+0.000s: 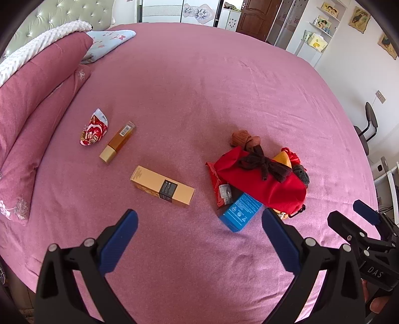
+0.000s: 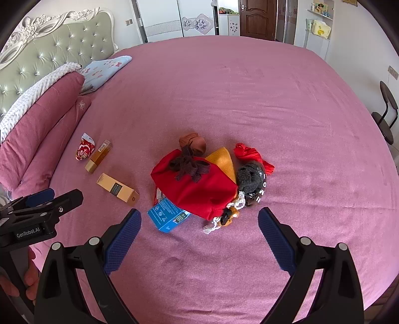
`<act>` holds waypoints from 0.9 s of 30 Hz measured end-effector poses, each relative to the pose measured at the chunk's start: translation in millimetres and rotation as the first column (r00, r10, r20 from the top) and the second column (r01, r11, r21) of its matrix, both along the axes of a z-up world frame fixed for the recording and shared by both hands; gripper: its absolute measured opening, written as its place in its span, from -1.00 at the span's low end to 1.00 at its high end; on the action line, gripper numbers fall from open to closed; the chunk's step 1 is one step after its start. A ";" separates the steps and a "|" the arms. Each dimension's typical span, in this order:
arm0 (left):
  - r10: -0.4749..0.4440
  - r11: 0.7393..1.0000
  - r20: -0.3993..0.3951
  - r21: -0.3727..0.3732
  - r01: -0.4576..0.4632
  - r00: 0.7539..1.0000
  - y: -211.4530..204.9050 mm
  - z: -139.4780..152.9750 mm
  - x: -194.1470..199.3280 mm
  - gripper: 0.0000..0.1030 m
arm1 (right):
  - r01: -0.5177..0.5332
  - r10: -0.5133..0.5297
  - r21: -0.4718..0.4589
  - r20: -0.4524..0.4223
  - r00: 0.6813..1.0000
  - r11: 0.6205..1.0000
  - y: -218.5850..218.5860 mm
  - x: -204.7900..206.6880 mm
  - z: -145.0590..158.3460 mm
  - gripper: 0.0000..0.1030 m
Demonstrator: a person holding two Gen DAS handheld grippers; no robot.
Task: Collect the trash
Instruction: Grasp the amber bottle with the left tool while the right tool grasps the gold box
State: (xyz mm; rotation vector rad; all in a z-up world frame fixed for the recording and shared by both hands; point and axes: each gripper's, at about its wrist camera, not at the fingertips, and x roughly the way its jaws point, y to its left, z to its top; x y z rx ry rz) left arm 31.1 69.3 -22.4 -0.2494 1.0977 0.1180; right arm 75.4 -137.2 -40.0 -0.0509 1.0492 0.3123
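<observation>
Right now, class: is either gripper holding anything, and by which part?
Nothing is held: the left gripper and right gripper hover with open jaws.

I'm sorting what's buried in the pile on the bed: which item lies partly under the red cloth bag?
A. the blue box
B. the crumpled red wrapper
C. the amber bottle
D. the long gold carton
A: the blue box has one end tucked beneath the red cloth bag; the other three lie apart to its left.

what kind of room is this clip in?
A home bedroom, most likely: a big bed with a pink sheet, a tufted headboard with pillows along it, and a wardrobe by a wooden door.
</observation>
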 end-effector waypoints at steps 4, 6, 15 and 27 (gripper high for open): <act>0.011 1.000 -0.012 0.023 -0.011 1.000 20.6 -6.6 9.1 0.92 | -0.028 0.028 0.016 -0.025 0.999 0.999 20.6 7.0 -8.0 0.78; 0.016 0.999 -0.018 0.033 -0.015 1.000 32.7 -10.8 13.4 0.92 | -0.042 0.043 0.013 -0.028 0.999 0.999 31.6 10.0 -12.9 0.78; 0.018 0.996 -0.066 0.092 -0.012 0.998 97.7 -43.5 51.1 0.92 | -0.098 0.098 0.007 -0.052 0.994 0.995 81.5 19.8 -38.5 0.78; -0.041 0.996 -0.225 0.063 0.056 0.973 171.0 -133.6 121.5 0.92 | -0.252 0.253 0.015 -0.078 0.964 0.968 165.5 32.0 -74.2 0.77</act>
